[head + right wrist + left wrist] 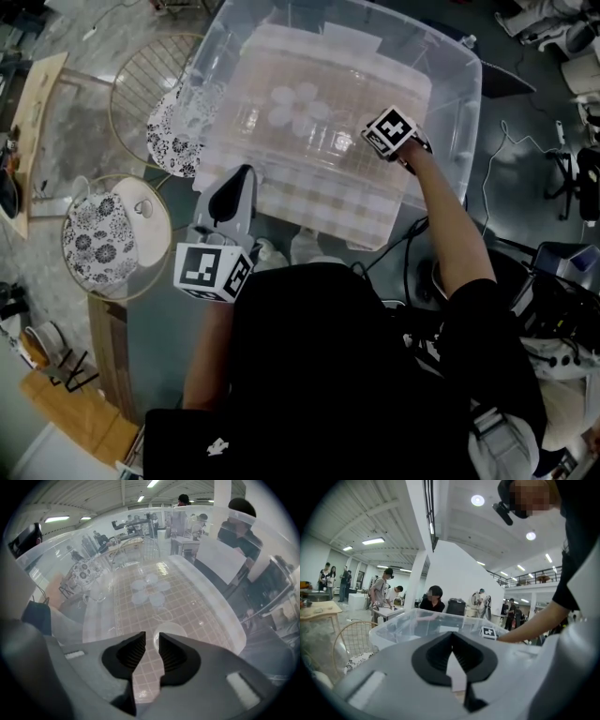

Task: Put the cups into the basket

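A large clear plastic bin (450, 58) stands on the table, with a checked mat on its floor. Several clear cups (292, 101) cluster in its far half; in the right gripper view the cluster (149, 588) lies well ahead. My right gripper (152, 641) reaches steeply down inside the bin, open, under its marker cube (390, 129). A single clear cup (171, 630) stands just beyond its tips, and the pads do not press it. My left gripper (242, 178) is held level outside the bin's near wall (408, 623), shut and empty (451, 637).
Two round wire baskets lined with floral cloth stand to the left of the bin (159, 103) (112, 234). The nearer one holds a white cup (142, 208). Two clear cups (314, 248) sit by the bin's near wall. People stand in the background.
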Motion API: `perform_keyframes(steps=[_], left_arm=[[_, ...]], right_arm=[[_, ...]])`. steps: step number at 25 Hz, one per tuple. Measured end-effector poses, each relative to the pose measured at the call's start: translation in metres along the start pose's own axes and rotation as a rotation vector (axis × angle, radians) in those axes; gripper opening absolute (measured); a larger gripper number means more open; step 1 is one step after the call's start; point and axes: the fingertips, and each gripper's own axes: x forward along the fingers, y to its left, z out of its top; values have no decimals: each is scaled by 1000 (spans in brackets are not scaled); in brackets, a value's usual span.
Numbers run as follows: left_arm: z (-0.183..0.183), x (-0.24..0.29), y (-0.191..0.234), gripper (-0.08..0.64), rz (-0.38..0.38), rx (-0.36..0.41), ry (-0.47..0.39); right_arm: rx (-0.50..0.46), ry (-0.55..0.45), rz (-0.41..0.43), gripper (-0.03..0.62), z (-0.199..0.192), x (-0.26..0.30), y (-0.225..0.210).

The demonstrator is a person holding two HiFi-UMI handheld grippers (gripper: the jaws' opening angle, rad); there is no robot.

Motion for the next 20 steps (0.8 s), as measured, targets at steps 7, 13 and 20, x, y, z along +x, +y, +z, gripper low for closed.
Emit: perform_keyframes(steps=[7, 13, 20], left_arm=[[8, 1, -6, 3, -7, 12, -17], [15, -2, -11, 3, -8, 24, -26], [20, -5, -10, 3, -5, 41, -30]], right_arm=[[-54, -43, -8, 66, 14, -29, 9], [-83, -114, -33, 8, 27, -56, 12], [-93, -284, -36, 3, 60, -95, 28]])
